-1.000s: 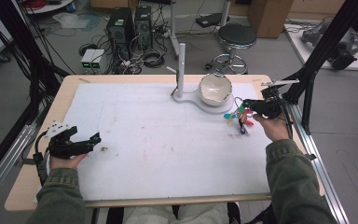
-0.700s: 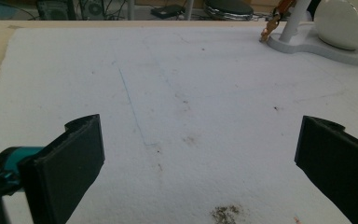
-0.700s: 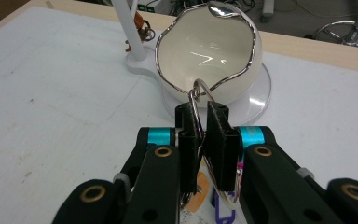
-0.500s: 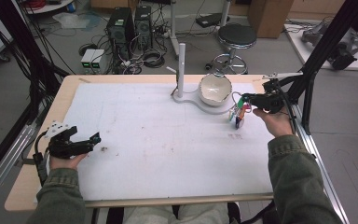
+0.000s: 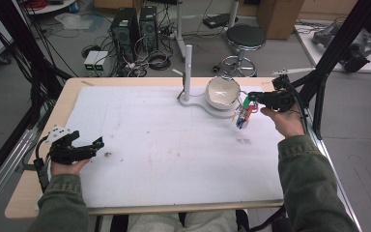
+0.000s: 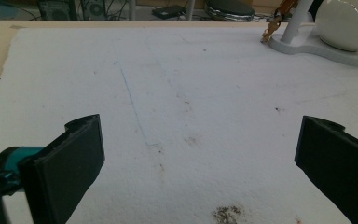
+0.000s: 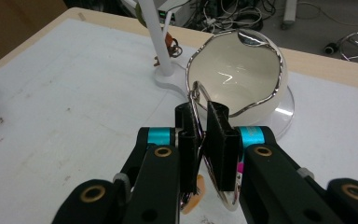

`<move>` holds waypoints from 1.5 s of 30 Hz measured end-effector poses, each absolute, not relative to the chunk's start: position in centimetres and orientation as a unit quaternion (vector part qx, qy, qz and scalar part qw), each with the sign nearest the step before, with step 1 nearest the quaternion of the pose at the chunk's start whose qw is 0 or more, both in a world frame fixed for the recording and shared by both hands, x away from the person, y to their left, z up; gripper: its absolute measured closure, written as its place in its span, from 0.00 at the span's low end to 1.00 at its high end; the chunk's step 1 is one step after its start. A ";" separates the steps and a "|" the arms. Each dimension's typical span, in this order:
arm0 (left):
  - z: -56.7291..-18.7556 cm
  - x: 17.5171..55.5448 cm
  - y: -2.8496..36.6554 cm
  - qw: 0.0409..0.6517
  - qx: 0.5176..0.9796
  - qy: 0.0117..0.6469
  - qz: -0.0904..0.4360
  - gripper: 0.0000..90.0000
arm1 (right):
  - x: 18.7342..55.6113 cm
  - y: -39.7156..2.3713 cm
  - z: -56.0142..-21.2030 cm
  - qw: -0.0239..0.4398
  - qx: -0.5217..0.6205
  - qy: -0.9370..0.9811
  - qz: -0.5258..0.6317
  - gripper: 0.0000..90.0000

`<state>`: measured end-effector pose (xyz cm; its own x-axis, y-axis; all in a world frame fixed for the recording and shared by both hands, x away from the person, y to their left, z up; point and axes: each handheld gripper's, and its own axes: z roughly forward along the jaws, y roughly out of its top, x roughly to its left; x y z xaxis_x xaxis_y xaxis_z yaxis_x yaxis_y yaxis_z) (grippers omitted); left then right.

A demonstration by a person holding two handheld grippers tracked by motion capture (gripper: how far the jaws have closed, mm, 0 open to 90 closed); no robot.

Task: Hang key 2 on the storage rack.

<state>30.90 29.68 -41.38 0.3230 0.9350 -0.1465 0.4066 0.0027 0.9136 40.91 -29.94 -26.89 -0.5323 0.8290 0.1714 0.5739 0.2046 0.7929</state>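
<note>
Right gripper pinches the key ring by its wire, keys hanging free beside the bowl (clear for hanging). Left gripper rests spread, idle.

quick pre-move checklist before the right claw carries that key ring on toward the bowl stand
1. Grip on the key ring: ok. The right claw is shut on the metal ring, which is pinched between its pads.
2. Load lifted off the mat: ok. In the high view the coloured tags hang under the right claw, above the white mat.
3. Bowl free to receive: ok. Nothing lies inside it.
4. Post free: cannot tell. Something small hangs near its foot.
5. Left claw out of the way: ok. It is open, with nothing between its pads, at the mat's far side.
</note>
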 end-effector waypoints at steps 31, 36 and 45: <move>-41.4 30.9 29.7 0.488 0.651 0.512 0.275 0.02 | 42.7 -24.9 -23.5 0.120 0.419 0.777 0.455 0.92; -41.4 30.9 29.7 0.488 0.651 0.513 0.275 0.02 | 43.3 -24.0 -23.2 0.111 0.414 0.777 0.461 0.92; -41.4 31.0 29.7 0.490 0.649 0.513 0.274 0.02 | 44.7 -22.4 -22.8 0.104 0.403 0.783 0.463 0.92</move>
<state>30.95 29.71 -41.40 0.3225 0.9351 -0.1470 0.3980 0.0069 0.9173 44.66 -22.42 -22.78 -0.6538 0.7270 0.2098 0.5343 0.2472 0.8083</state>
